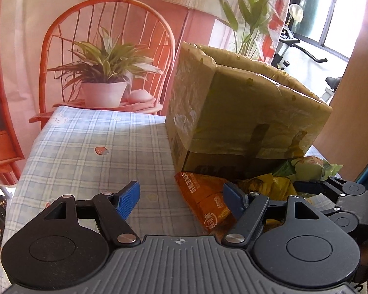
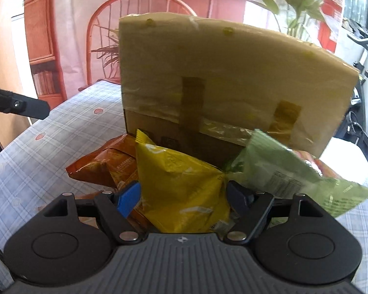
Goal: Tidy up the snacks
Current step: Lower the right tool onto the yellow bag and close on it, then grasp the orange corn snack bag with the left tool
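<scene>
A cardboard box [image 1: 245, 112] wrapped in yellow-green tape stands on the checked tablecloth [image 1: 98, 152]; it also shows in the right wrist view [image 2: 233, 80]. Snack bags lie in a heap at its front: an orange bag [image 1: 206, 201] [image 2: 103, 169], a yellow bag [image 2: 181, 188] [image 1: 267, 183] and a green bag [image 2: 289, 171] [image 1: 309, 166]. My left gripper [image 1: 181, 198] is open, with the orange bag's end just inside its right finger. My right gripper [image 2: 184, 196] is open, with the yellow bag between its fingers, not pinched.
The right gripper's black arm shows at the right edge of the left wrist view [image 1: 343, 196]; the left gripper's tip shows at the left edge of the right wrist view [image 2: 19, 105]. A printed backdrop with a chair and plant hangs behind the table. An exercise bike [image 1: 296, 46] stands by the window.
</scene>
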Motion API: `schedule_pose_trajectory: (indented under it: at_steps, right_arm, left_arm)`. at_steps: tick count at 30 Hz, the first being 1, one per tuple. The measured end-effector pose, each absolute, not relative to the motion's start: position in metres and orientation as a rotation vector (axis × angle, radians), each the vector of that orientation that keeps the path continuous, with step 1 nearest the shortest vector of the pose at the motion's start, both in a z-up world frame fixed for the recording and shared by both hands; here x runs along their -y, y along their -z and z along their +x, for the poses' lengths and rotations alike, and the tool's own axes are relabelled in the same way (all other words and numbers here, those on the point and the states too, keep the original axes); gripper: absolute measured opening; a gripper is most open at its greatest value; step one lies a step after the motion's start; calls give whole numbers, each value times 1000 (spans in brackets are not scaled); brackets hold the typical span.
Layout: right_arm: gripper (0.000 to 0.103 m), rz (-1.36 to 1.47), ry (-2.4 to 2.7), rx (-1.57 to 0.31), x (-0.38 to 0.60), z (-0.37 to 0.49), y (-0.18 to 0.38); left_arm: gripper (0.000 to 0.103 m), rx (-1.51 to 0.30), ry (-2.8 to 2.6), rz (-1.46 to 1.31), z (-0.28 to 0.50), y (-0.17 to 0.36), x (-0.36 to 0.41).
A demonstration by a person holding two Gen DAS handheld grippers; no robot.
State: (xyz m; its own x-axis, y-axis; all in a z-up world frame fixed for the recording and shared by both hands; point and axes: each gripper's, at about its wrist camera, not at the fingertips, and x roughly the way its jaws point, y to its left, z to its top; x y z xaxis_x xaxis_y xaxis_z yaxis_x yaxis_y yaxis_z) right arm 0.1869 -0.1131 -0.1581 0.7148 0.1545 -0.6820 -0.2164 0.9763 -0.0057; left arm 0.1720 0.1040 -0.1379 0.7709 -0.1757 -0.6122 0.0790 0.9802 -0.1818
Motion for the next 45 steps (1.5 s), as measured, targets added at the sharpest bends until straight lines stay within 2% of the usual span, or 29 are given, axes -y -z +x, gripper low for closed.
schedule_pose_trajectory:
  at_steps: [2, 12, 14, 17, 20, 27, 35, 45]
  right_arm:
    - [86, -94, -200, -740, 112, 191, 161]
    - [86, 0, -181, -764, 127, 206, 173]
    - [75, -3, -177, -758, 128, 206, 173]
    - [65, 43, -181, -760, 136, 204, 171]
    - [63, 98, -184, -755, 145, 199, 167]
    - [63, 134, -191, -754, 154, 188, 167]
    - [63, 141, -209, -749, 157, 187, 167]
    - [63, 146, -216, -742, 160, 184, 167]
  left_arm:
    - [76, -682, 137, -150, 174, 139, -103]
    - [76, -727, 148, -193, 184, 149, -102]
    - [76, -735, 150, -200, 186, 151, -101]
    - [76, -744, 164, -216, 189, 154, -99]
    - [77, -764, 177, -236, 195, 158, -94]
    - [77, -829, 172, -306, 213, 179, -84]
    - [77, -886, 165, -547, 230, 202, -95]
    - [76, -924, 147, -602, 248, 221, -86]
